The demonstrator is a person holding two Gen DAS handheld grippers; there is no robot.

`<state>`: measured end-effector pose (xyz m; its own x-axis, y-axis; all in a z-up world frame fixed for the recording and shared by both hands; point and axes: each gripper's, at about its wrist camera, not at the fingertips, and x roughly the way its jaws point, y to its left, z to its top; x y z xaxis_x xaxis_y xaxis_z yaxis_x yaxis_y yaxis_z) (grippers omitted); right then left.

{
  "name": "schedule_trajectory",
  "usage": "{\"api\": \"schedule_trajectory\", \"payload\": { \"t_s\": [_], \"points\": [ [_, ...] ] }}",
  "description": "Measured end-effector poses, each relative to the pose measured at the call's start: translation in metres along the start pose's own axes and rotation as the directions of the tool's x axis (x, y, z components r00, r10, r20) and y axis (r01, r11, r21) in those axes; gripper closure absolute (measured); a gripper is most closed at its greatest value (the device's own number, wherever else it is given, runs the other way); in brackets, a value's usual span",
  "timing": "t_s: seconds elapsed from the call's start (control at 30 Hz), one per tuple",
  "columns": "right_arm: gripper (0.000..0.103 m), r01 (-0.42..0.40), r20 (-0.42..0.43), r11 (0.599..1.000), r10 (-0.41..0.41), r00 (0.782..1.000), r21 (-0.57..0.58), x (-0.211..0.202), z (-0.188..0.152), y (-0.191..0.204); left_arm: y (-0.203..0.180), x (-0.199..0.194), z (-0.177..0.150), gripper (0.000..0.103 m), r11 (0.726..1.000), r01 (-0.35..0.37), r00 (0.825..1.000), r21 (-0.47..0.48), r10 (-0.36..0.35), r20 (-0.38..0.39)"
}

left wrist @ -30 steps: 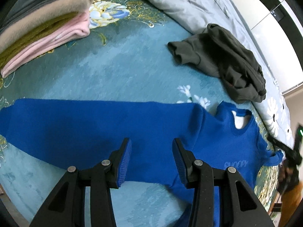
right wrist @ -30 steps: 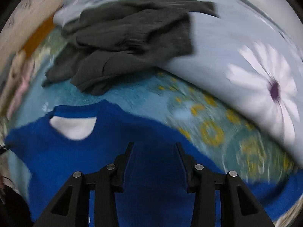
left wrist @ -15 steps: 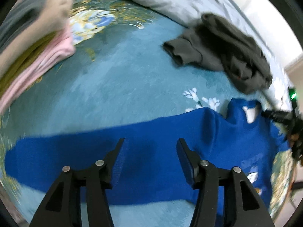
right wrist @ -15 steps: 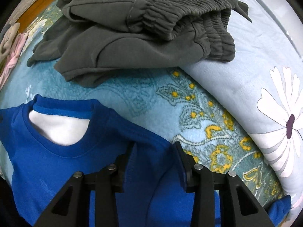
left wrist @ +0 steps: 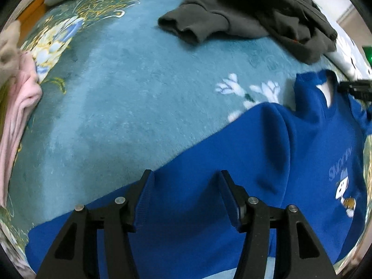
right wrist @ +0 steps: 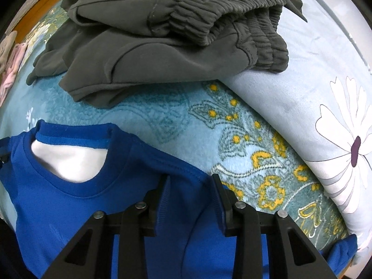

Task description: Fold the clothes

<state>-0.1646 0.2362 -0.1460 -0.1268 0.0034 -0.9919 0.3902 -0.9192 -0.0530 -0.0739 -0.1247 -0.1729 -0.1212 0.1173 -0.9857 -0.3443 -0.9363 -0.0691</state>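
At the far left of your left view, pink and tan folded clothes (left wrist: 21, 88) sit at the edge. Your left gripper (left wrist: 186, 195) is wide open over the sleeve of the blue sweater (left wrist: 267, 162), holding nothing. The sweater lies flat on the teal bed blanket (left wrist: 130, 88). Your right gripper (right wrist: 189, 194) is open over its shoulder, below the gray clothes (right wrist: 162, 34).
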Motion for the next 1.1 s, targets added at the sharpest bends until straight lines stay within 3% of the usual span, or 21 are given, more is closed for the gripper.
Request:
{"api": "schedule_trajectory", "payload": {
  "t_s": [0.07, 0.1, 0.2, 0.23, 0.33, 0.5, 0.67, 0.87, 0.97, 1.0, 1.03, 1.1],
  "points": [
    [0.07, 0.001, -0.001, 1.0, -0.001, 1.0, 0.003, -0.001, -0.002, 0.002, -0.002, 0.0, 0.0, 0.053, 1.0, -0.008, 1.0, 0.006, 0.008, -0.008],
    [0.071, 0.001, 0.002, 1.0, -0.001, 1.0, 0.004, -0.002, -0.004, 0.003, -0.006, 0.0, 0.0, 0.062, 1.0, -0.008, 1.0, 0.018, 0.008, -0.01],
    [0.085, 0.003, 0.011, 1.0, -0.003, 1.0, 0.009, -0.005, -0.012, 0.006, -0.019, 0.0, -0.004, 0.083, 0.998, -0.016, 1.0, 0.065, 0.018, -0.018],
    [0.095, 0.003, 0.014, 1.0, -0.004, 1.0, 0.011, -0.006, -0.014, 0.007, -0.023, 0.0, -0.005, 0.094, 0.997, -0.026, 0.999, 0.077, 0.028, -0.021],
    [0.098, 0.013, 0.051, 0.999, -0.014, 0.999, 0.032, -0.016, -0.019, 0.01, -0.026, -0.004, -0.006, 0.1, 0.995, -0.057, 0.998, 0.08, 0.058, -0.009],
    [0.1, 0.032, 0.136, 0.996, -0.043, 0.99, 0.082, -0.038, -0.027, 0.012, -0.023, -0.033, -0.008, 0.101, 0.992, -0.119, 0.989, 0.048, 0.113, 0.098],
    [0.1, 0.048, 0.218, 0.99, -0.076, 0.973, 0.133, -0.061, -0.035, 0.015, -0.006, -0.073, -0.002, 0.1, 0.981, -0.19, 0.953, -0.034, 0.192, 0.234],
    [0.1, 0.103, 0.179, 0.983, -0.13, 0.975, 0.151, -0.052, -0.033, 0.034, 0.003, -0.049, 0.0, 0.098, 0.97, -0.21, 0.962, -0.121, 0.227, 0.151],
    [0.096, 0.113, 0.159, 0.977, -0.142, 0.977, 0.178, -0.052, -0.037, 0.038, 0.011, -0.046, -0.003, 0.098, 0.968, -0.159, 0.974, -0.194, 0.186, 0.129],
    [0.096, 0.114, 0.16, 0.975, -0.145, 0.976, 0.19, -0.055, -0.039, 0.037, 0.015, -0.05, -0.005, 0.092, 0.967, -0.138, 0.976, -0.216, 0.17, 0.138],
    [0.094, 0.114, 0.16, 0.973, -0.148, 0.976, 0.203, -0.058, -0.042, 0.036, 0.019, -0.055, -0.008, 0.076, 0.965, -0.118, 0.976, -0.235, 0.156, 0.149],
    [0.087, 0.083, 0.2, 0.965, -0.135, 0.971, 0.249, -0.076, -0.052, 0.03, 0.027, -0.066, -0.014, 0.063, 0.959, -0.077, 0.977, -0.273, 0.127, 0.173]
  ]
}}
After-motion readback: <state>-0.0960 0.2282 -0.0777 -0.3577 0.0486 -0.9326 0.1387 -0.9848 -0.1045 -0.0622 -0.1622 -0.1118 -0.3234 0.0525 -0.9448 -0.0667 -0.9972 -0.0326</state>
